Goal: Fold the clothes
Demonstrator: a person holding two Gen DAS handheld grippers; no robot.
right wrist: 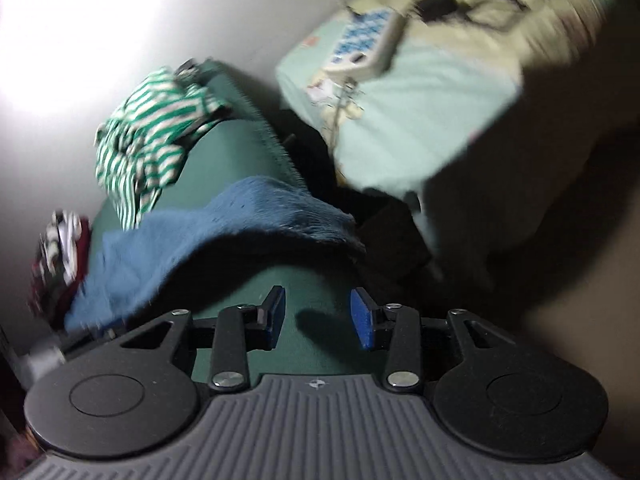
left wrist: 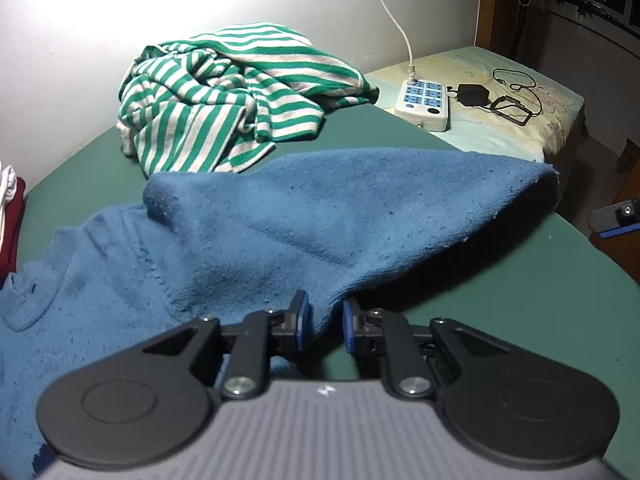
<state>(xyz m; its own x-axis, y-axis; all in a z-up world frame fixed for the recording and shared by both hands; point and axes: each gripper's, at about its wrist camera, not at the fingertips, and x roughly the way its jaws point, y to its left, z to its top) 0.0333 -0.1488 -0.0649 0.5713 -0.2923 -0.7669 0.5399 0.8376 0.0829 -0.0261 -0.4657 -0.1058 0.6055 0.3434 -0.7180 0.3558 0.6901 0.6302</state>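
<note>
Left gripper (left wrist: 325, 316) clamped on a lower corner of the blue sweater (left wrist: 280, 232), cloth bunched between the blue pads. Sweater spread over the green table (left wrist: 500, 300), one flap lifted, its far edge hanging at the table's right side. Right gripper (right wrist: 318, 314) released, jaws apart over bare green cloth, nothing between them. Striped green-and-white shirt (left wrist: 224, 96) crumpled behind, near the wall. White power strip (left wrist: 424, 102) on the bed (left wrist: 532, 120) beyond. Red clothes (left wrist: 10, 216) at the left edge.
</note>
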